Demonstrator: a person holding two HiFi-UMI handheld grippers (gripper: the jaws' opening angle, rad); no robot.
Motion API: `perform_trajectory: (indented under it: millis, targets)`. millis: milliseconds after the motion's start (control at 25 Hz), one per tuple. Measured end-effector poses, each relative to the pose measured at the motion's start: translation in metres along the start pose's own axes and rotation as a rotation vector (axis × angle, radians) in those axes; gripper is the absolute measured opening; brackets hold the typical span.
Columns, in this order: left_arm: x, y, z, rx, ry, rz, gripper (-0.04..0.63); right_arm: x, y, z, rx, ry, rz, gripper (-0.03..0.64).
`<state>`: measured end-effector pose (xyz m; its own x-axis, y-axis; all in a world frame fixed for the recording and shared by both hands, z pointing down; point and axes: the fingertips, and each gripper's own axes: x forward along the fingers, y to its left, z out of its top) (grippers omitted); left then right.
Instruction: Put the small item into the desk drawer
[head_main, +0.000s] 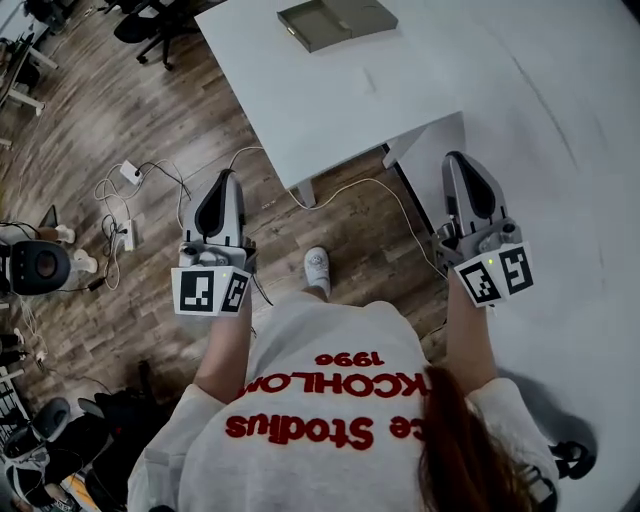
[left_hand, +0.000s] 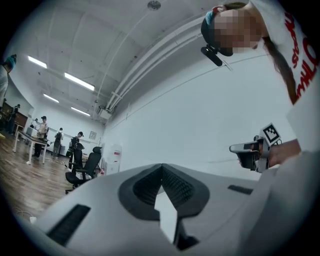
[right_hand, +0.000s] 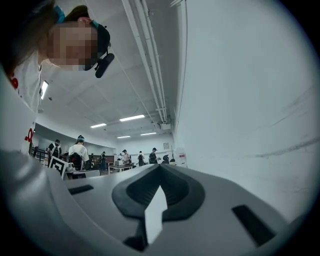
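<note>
The white desk (head_main: 400, 70) fills the upper right of the head view. On its far edge lies a flat grey-green box (head_main: 335, 22). I cannot make out a small item or an open drawer. My left gripper (head_main: 224, 182) is held over the wooden floor, left of the desk, its jaws shut with nothing between them. My right gripper (head_main: 462, 165) hovers by the desk's near corner, also shut and empty. Both gripper views look up at the ceiling and a white wall. In them the left gripper (left_hand: 162, 200) and the right gripper (right_hand: 157, 200) show jaws pressed together.
Cables and a power strip (head_main: 125, 200) lie on the wooden floor at left. An office chair (head_main: 150, 25) stands beyond them, and dark equipment (head_main: 35, 265) sits at the left edge. A white panel (head_main: 425, 135) hangs under the desk's corner. Several people stand far off in the room.
</note>
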<state>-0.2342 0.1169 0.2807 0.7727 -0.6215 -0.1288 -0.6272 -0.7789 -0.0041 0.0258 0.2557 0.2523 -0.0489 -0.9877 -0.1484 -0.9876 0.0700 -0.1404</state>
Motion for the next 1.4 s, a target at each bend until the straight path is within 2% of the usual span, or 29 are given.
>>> perform_trajectory:
  millis: [280, 800, 1120, 1400]
  targets:
    - [0.062, 0.051, -0.007, -0.019, -0.003, -0.018, 0.008, 0.073, -0.022, -0.002, 0.008, -0.005, -0.019, 0.005]
    - [0.095, 0.068, -0.031, -0.056, 0.037, -0.047, 0.008, 0.100, -0.039, -0.020, 0.053, 0.021, -0.059, 0.005]
    - [0.111, 0.088, -0.029, -0.037, 0.045, 0.023, 0.008, 0.148, -0.054, -0.023, 0.080, 0.015, 0.015, 0.005]
    - [0.164, 0.114, -0.032, -0.030, 0.040, 0.126, 0.008, 0.231, -0.094, -0.023, 0.085, 0.037, 0.123, 0.005]
